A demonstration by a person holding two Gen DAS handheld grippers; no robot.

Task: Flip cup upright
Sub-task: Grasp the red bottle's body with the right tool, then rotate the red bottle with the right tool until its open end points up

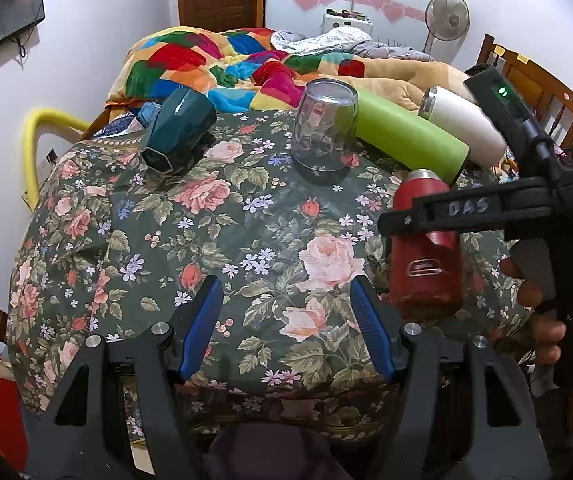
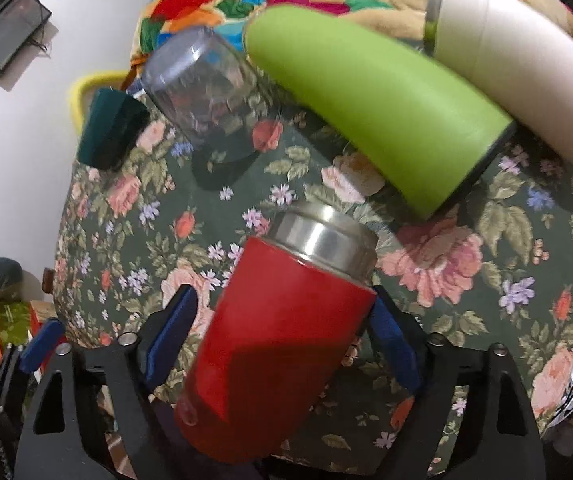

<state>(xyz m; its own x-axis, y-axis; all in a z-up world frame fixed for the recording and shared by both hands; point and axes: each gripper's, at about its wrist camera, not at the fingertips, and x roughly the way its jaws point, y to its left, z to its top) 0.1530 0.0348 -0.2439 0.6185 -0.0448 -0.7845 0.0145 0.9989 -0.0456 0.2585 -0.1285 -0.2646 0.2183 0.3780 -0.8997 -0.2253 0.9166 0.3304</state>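
1. Progress: the red cup (image 2: 282,344) is between my right fingers and sits tilted, its steel-rimmed end pointing up and away from me. From the left view it appears raised on its lower end on the flowered worktop (image 1: 158,240), leaning rather than lying flat. I judge the flip to be partly done; standing it true and letting go remain.

2. Right gripper (image 2: 278,344): the blue pads (image 2: 170,336) bracket the red body on both sides. The right pad is touching the cup wall; on the left a narrow strip of cloth shows between pad and cup, so I cannot confirm a firm clamp. Spread is medium, set by the cup's width.

3. Left gripper (image 1: 286,328): fingers wide apart, nothing between them, hovering over bare cloth, near the red cup but apart from it.

4. Other cups: a clear glass (image 1: 324,128) stands mouth-down; a green flask (image 1: 406,136), a white flask (image 1: 462,128) and a dark teal cup (image 1: 178,128) lie on their sides at the far edge. If they count, that work is outstanding.

5. Risk: the red cup's lean suggests it could topple if released now.
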